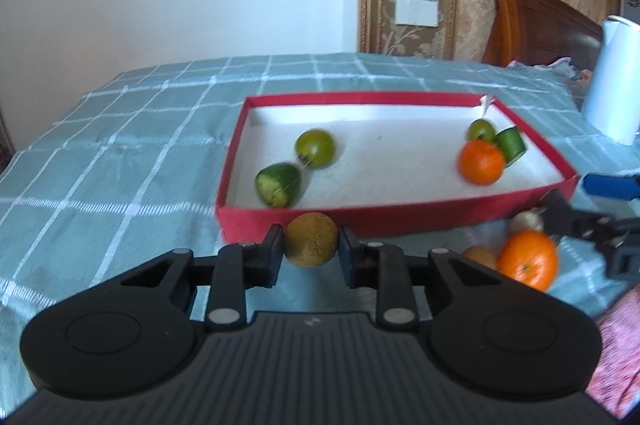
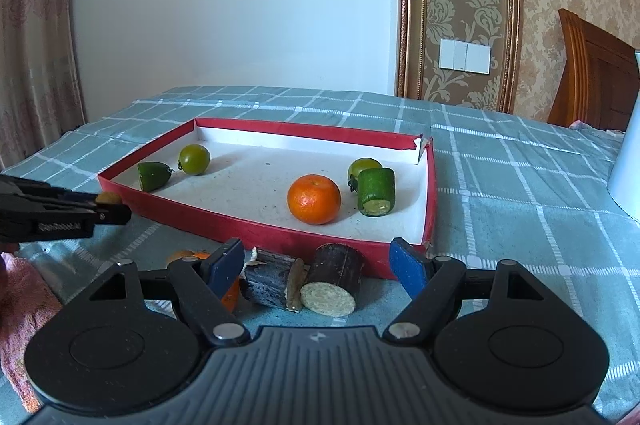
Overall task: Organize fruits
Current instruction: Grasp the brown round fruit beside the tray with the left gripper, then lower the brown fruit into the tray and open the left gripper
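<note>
Left claw (image 1: 311, 245) clamped on brown kiwi (image 1: 311, 239), just short of red tray (image 1: 400, 219) near wall at 12 o'clock; right claw (image 2: 320, 265) gaped wide, empty, over dark log pieces (image 2: 304, 279); step: grasp done; next: lift over wall, release inside.

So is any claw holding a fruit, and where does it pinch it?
Yes. The left claw pinches the brown kiwi by its two sides, just in front of the red tray. The right claw is open and holds nothing.
</note>
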Demonstrator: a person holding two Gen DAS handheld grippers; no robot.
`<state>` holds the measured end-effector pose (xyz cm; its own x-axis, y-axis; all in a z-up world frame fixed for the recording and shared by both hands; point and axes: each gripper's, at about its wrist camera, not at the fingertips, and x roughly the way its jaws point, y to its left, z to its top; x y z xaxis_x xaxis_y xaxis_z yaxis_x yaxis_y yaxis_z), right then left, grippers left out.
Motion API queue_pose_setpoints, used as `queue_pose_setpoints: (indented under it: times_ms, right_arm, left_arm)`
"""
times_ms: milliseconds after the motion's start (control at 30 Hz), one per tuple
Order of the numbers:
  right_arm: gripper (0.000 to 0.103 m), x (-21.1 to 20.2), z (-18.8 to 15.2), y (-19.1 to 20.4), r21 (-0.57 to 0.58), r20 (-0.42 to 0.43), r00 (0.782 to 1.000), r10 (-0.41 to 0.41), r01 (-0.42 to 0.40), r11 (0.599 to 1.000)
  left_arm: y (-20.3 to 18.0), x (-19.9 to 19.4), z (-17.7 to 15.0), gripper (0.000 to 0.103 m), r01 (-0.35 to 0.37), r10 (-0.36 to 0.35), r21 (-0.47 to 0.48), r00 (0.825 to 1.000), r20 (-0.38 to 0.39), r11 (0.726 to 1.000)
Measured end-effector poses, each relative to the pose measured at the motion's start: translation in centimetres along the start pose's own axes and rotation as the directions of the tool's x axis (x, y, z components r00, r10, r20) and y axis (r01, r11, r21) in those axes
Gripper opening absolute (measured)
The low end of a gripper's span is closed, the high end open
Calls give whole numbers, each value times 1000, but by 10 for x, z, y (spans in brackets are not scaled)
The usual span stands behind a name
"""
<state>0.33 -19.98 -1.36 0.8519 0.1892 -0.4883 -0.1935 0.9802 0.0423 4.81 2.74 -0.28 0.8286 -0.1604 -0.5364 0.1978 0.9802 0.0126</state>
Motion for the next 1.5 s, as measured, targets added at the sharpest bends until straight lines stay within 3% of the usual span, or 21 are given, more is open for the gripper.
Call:
queue_pose_setpoints:
  times_ms: [167,567,967,1500]
  right_arm:
    - [80,1,1,-3,24,-9,1000,1,-1,1000]
    - [80,3,1,-1,26,-21,1000,10,-9,1000]
    - [80,3,0,1,18,-33,999,11,-10,1000]
    - [85,3,0,0,20,-34,999,-1,1,1000]
  left_arm:
    - [-8,4,17,26,5,-5,19,1000,21,1000]
    - [-10,48,38,26,11,-11,5,1000,-20,1000]
    - [-13,83,38,26,-2,3,16,998,-65,1000]
    - [-18,85,36,32,-15,17,46,999,-42,999]
